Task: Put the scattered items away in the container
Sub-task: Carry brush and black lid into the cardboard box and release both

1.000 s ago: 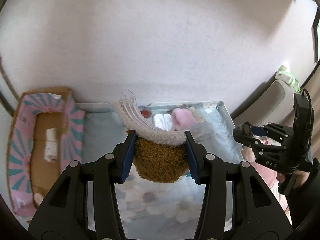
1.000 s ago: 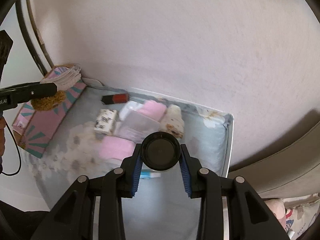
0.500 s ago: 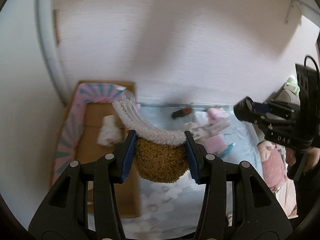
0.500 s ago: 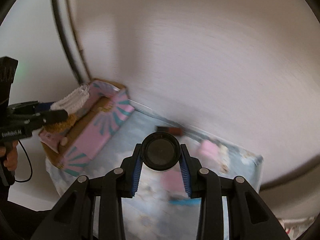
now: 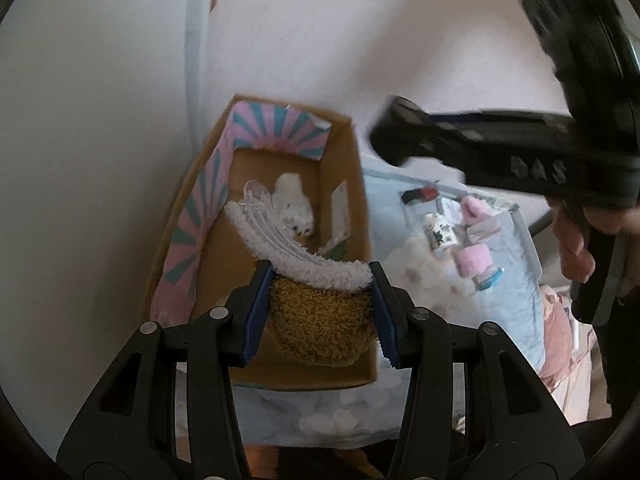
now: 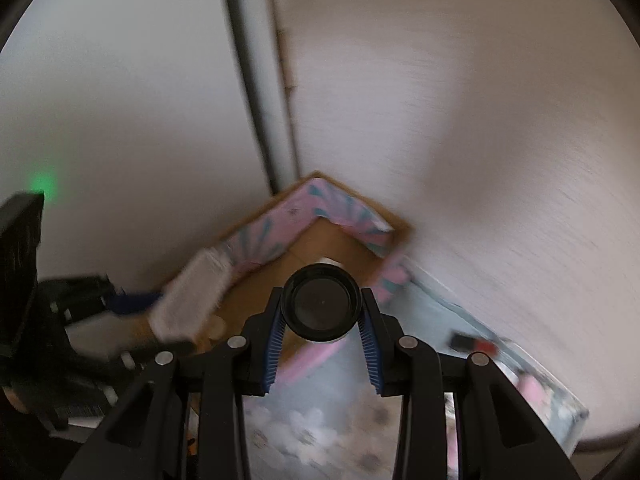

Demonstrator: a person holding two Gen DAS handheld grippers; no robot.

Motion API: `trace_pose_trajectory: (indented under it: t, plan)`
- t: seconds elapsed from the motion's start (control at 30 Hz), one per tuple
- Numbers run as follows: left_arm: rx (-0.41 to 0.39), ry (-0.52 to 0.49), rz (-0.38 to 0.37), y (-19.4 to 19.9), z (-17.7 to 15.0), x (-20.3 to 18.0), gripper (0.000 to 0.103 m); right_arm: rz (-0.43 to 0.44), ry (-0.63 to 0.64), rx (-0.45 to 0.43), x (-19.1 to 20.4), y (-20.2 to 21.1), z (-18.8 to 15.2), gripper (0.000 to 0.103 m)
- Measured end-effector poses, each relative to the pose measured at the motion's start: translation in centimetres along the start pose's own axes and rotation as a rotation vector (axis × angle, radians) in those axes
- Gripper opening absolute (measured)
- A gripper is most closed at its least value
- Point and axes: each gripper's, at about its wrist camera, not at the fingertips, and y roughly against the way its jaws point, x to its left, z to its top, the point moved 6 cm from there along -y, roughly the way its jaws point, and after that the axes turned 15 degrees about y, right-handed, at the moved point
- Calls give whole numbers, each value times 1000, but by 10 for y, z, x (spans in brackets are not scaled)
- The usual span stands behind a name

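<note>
left gripper [image 5: 320, 300] clamped on a fuzzy brown plush headband with a white fluffy band and clear plastic arc [image 5: 316, 312], held over the open cardboard box with pink-and-teal striped flaps [image 5: 188, 216]. right gripper [image 6: 322, 320] pinched on a round black-capped jar [image 6: 322, 300], above the box's near edge. more small items scattered on pale blue floral bedding [image 5: 512, 300].

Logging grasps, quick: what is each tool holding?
Left tool: closed on the fuzzy brown slipper.
Right tool: closed on the black-capped jar.
</note>
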Motion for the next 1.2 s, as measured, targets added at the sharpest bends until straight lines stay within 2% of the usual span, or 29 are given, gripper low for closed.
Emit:
trace_pose_trajectory:
  t: [0.17,0.33,0.57,0.6,0.63,0.67,0.7,0.77,1.2]
  plan:
    - [24,52,7,-21,-10,20,43,63,48,54,24,-50,22,33]
    - [41,74,30,-38,-17,34,43,101,71,102,33,-91,26,33]
    - [50,102,33,-46,-15,38,45,137,51,123,32,-119,23,33]
    - [54,111,35,-47,-14,38,52,139,45,120,31,-120,23,33]
    - [65,114,37,-49,-13,37,72,146,43,122,31,-122,24,33]
    - [76,112,46,-51,-12,36,89,159,45,139,32,-124,24,40]
    - [75,106,65,-51,-11,34,102,159,48,149,32,-127,25,58]
    - [68,92,81,-51,-10,31,103,131,53,139,30,-122,26,69]
    - [17,45,81,-38,8,-4,103,62,-70,11,18,-45,17,69]
